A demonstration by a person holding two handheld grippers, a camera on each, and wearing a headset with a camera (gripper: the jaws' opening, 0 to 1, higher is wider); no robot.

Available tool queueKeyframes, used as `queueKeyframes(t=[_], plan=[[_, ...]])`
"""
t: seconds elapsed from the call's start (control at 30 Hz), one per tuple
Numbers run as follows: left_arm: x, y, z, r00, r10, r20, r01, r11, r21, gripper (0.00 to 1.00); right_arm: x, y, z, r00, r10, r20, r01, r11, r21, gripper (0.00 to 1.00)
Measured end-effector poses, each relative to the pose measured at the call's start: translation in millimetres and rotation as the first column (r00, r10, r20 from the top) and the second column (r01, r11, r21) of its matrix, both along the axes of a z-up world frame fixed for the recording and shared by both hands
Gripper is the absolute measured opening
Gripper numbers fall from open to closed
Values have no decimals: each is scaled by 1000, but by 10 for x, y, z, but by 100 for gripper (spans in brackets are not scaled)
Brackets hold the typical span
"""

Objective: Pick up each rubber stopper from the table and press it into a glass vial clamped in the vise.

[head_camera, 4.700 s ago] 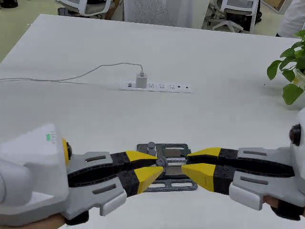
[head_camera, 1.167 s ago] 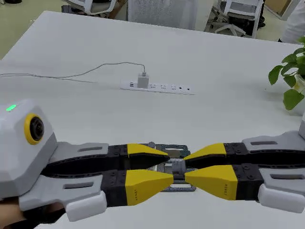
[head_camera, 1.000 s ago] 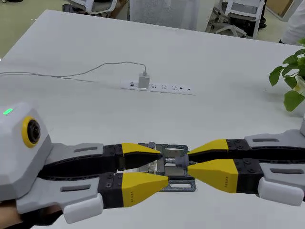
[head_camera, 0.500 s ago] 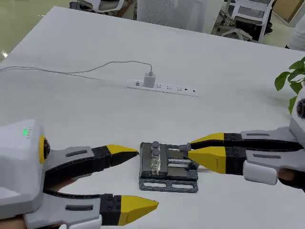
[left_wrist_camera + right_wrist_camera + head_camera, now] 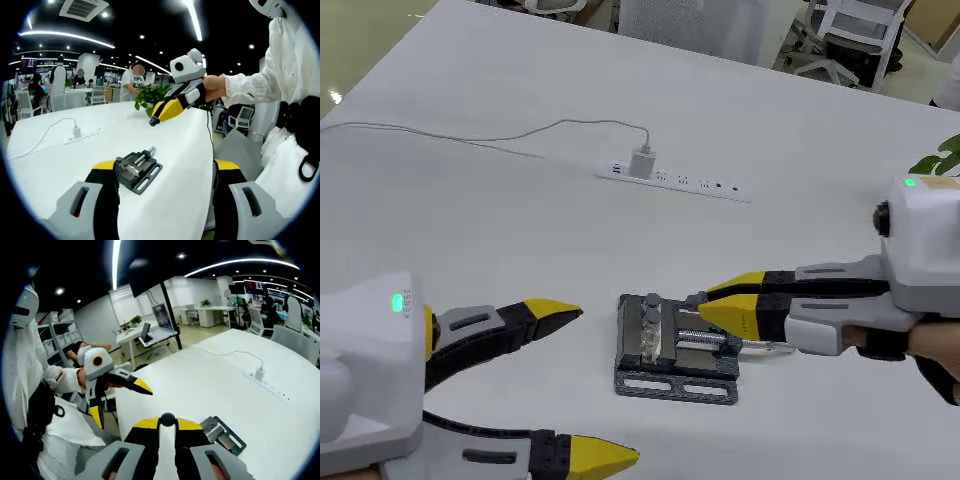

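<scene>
Seemingly a dark stopper (image 5: 167,419) sits pinched at the tips of the right tongs (image 5: 702,301), which are nearly closed, just beside the vise (image 5: 670,385). The vials (image 5: 648,328) there look capped already. Left tongs (image 5: 607,385) gape wide and empty, short of the vise. Probably one pressing left.

1. Vise (image 5: 675,383) on the table (image 5: 520,150), front centre.
2. Vials (image 5: 649,332) in the vise's left part.
3. Power strip (image 5: 672,180) behind the vise, well apart.
4. Left gripper (image 5: 603,385) left of the vise; right gripper (image 5: 700,305) to its right, rubber stopper (image 5: 167,419) between its jaws.
</scene>
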State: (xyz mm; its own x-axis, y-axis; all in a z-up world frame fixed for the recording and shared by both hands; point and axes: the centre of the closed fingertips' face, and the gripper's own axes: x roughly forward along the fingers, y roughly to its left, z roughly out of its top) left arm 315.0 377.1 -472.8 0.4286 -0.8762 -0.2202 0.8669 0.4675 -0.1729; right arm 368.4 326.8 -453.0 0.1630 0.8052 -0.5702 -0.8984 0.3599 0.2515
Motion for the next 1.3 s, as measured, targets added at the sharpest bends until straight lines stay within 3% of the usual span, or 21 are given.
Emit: queueKeyframes(t=[0.2,0.33,0.43,0.53,0.7,0.8,1.13,1.3], plan=[[20,12,-126,1000,3,19,-4,999,32,81,138,16,-283,1000,20,-14,-21,996,-91,5],[43,43,-250,1000,4,16,-5,998,70,84,224,12,-497,999,46,-9,-46,981,-189,5],[44,59,-288,1000,1,13,-2,998,67,87,285,7,-649,997,76,8,-71,962,-265,5],[57,85,-364,1000,4,4,-4,997,80,89,357,-15,-827,991,127,33,-106,926,-363,5],[50,99,-434,1000,-2,4,2,995,100,92,383,8,-1020,980,196,40,-159,884,-441,5],[50,104,-472,1000,-7,3,7,994,110,93,423,-6,-1134,972,231,48,-177,849,-497,5],[66,114,-497,1000,-1,-7,1,996,93,93,458,9,-1294,960,279,32,-215,805,-553,5],[76,123,-507,1000,2,-7,-1,996,87,94,474,12,-1340,956,292,24,-227,790,-570,5]])
